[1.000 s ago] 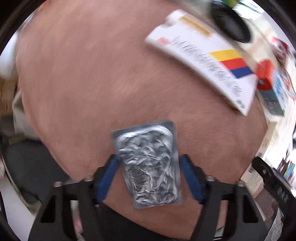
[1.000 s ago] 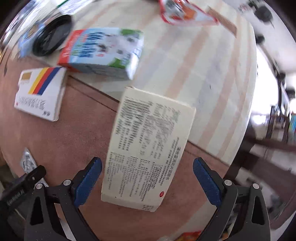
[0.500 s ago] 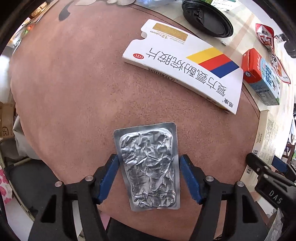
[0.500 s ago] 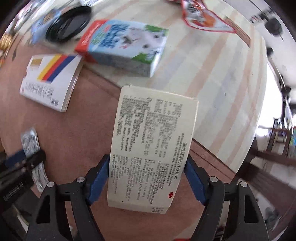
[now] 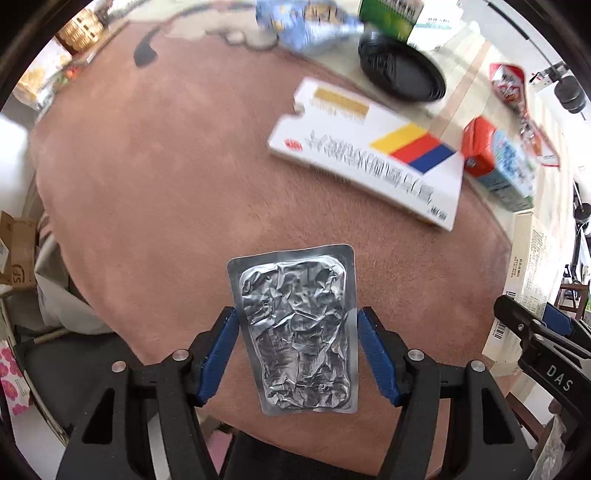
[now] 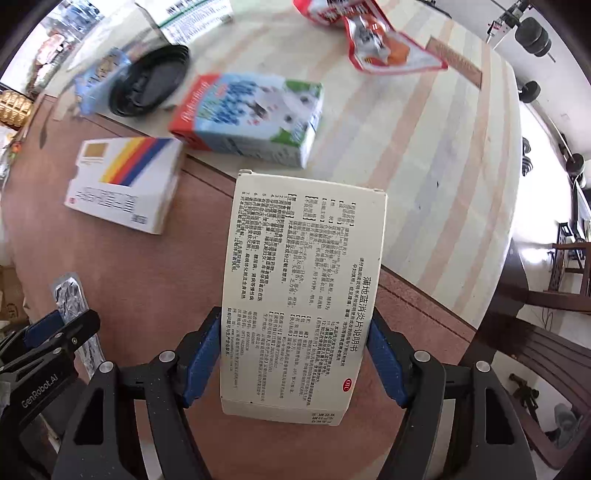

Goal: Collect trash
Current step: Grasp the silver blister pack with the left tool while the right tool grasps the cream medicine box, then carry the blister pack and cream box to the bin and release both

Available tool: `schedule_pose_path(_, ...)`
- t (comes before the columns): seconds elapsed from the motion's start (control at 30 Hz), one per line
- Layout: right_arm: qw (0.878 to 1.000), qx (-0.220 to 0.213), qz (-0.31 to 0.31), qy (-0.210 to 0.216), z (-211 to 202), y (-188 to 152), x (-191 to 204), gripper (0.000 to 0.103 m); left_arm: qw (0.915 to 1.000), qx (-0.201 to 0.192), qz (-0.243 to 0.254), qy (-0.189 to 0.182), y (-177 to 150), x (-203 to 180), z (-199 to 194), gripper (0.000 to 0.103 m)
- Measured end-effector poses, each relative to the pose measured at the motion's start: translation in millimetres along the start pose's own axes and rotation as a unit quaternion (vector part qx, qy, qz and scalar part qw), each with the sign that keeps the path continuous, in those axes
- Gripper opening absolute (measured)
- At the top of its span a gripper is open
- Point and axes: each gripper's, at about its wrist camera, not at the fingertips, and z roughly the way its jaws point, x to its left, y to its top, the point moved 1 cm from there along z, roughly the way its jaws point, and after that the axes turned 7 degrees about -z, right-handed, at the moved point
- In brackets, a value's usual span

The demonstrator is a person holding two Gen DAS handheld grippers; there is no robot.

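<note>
Left gripper (image 5: pixel 297 334) is clenching on a crumpled silver foil blister pack (image 5: pixel 295 328); both blue pads (image 5: pixel 218 354) are pressing its long edges, and the pack is sticking out forward over the brownish-pink suede-like table mat (image 5: pixel 147 192). Cannot tell if the pack is touching the mat or lifted off it.

Right gripper (image 6: pixel 295 354) is grasping a cream rectangular medicine box printed with black Chinese text (image 6: pixel 299 295), with blue pads (image 6: pixel 386 358) tight on both long sides. The box is pointing away from the camera, its far end sitting over the seam where the mat meets the pale striped tabletop (image 6: pixel 424 155).

In the right wrist view the left gripper is showing at lower left with the foil pack in it, well apart from the cream box. In the left wrist view the right gripper is showing at the right edge with the cream box's barcode side.

Lying on the mat: a white flat medicine carton with yellow, red and blue stripes (image 5: pixel 369 162), between the two grippers and farther out. Just beyond it, on the striped tabletop: a red, blue and white milk carton on its side (image 6: pixel 251 118), a black round plastic lid (image 6: pixel 147 85), a red and white torn snack wrapper (image 6: pixel 376 40), a crumpled light-blue wrapper (image 5: pixel 306 22) (blurred), a green and white box (image 5: pixel 402 18) at the far edge.
</note>
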Motion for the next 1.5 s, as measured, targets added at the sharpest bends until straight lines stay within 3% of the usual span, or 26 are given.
schedule_pose_path(0.37, 0.998, -0.063, -0.015, 0.004, -55.7, -20.0, 44.6, 0.076, 0.9952, -0.088, -0.016, -0.041, -15.5, 35.3, -78.5, 0.063)
schedule_pose_path(0.6, 0.994, -0.095, -0.052, 0.013, -84.3, -53.2, 109.8, 0.076, 0.9886, -0.124, -0.045, -0.072, -31.5, 124.9, -112.3, 0.063)
schedule_pose_path(0.87, 0.989, -0.088, -0.110, 0.050, -80.3, -119.9, 217.3, 0.076, 0.9828, -0.124, -0.112, -0.079, -109.0, 247.4, -114.0, 0.063)
schedule_pose_path(0.97, 0.986, -0.067, -0.137, 0.067, -56.5, -152.0, 260.3, 0.076, 0.9811, -0.102, -0.145, -0.077, -139.1, 295.0, -88.1, 0.063)
schedule_pose_path(1.13, 0.981, -0.003, -0.175, 0.080, 17.3, -200.0, 321.1, 0.076, 0.9756, -0.035, -0.205, -0.071, -177.4, 363.9, -9.3, 0.063)
schedule_pose_path(1.3, 0.972, 0.063, -0.213, 0.078, 107.5, -239.1, 369.2, 0.076, 0.9599, 0.031, -0.267, -0.081, -209.4, 415.5, 92.4, 0.063)
schedule_pose_path(1.5, 0.961, 0.118, -0.235, 0.083, 230.5, -270.7, 411.0, 0.076, 0.9398, 0.096, -0.313, -0.098, -233.9, 450.2, 222.2, 0.064)
